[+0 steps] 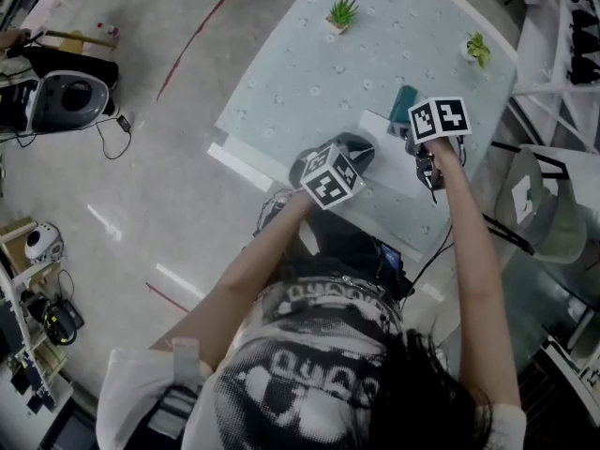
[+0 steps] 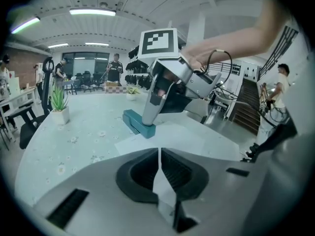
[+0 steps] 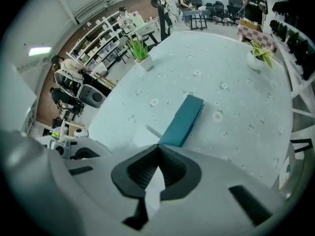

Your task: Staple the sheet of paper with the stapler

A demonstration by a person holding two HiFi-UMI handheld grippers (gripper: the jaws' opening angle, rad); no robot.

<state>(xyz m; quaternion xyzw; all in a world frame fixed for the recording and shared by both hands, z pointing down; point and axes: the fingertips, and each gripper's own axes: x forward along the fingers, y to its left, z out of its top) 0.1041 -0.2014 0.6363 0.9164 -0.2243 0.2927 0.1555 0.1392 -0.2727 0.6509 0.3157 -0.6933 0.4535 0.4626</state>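
Touching stapler (image 3: 183,120) end — right gripper (image 3: 158,147), fingers (image 3: 142,168) shut.

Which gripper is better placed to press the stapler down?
Right. The right gripper, shut, rests on the teal stapler; the left gripper sits farther back, by the sheet of paper.

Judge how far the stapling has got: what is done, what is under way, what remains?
Done: the sheet of paper lies on the table with a corner at the near end of the stapler. In hand: the right gripper, jaws together, rests its tip on it; the left gripper, also shut, sits at the sheet's near edge. Left: lifting off and checking; no staple shows yet.
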